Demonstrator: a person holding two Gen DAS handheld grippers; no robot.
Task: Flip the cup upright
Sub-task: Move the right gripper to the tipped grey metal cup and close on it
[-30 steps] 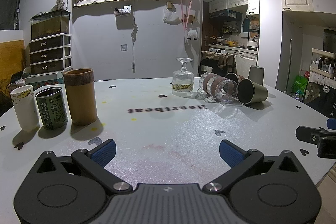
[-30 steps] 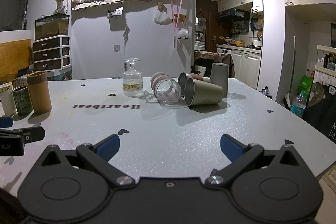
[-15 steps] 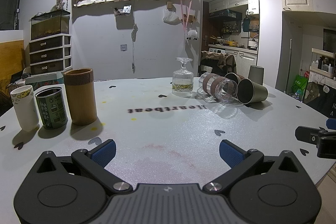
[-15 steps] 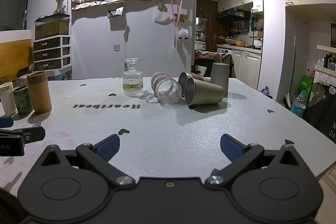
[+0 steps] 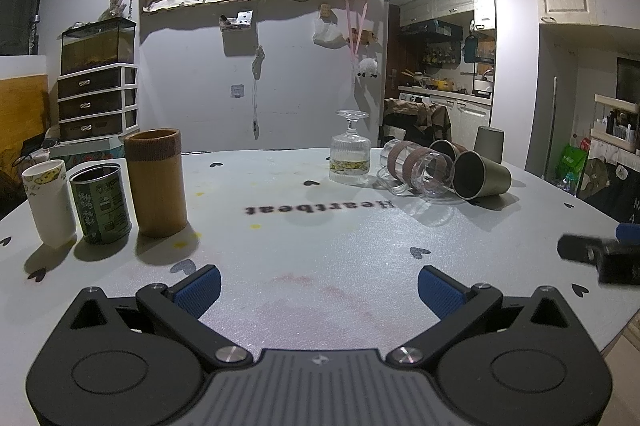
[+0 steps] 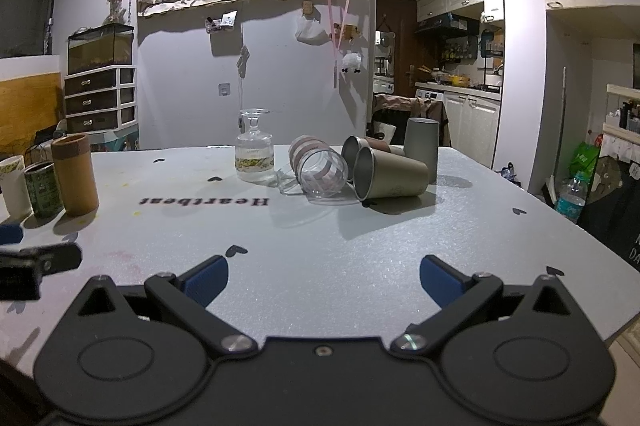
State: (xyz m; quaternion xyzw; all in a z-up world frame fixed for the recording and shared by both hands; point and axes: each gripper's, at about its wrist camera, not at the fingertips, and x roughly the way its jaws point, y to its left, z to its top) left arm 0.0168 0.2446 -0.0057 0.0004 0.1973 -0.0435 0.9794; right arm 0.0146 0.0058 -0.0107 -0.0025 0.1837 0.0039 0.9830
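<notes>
Metal cup (image 6: 390, 175): lying on its side on the far right part of the worktop (image 6: 360, 250), open mouth turned toward the cameras; taken as the likeliest target, though which cup is meant cannot be told for certain.
Handling: judged light, stiff and smooth-walled, so slipping and rolling are to be expected; a hold across the wall near the rim, or one finger inside the mouth, is judged best.
Neighbours: a clear glass mug (image 6: 320, 170) with 2 brown bands lies just beside it, fragile if knocked; a 2nd tipped cup (image 6: 360, 146) is partly hidden behind; a grey cup (image 6: 421, 142) stands mouth-down at the back.
Stemmed glass (image 5: 350, 154): inverted, left of the group.
Left group: bamboo tube (image 5: 155, 182), green tin (image 5: 100, 208), paper cup (image 5: 49, 202), all upright, well apart from the target.
Right gripper (image 6: 323, 276): fingers spread wide, nothing held, well short of the cups.
Left gripper (image 5: 319, 286): fingers spread wide, nothing held.
</notes>
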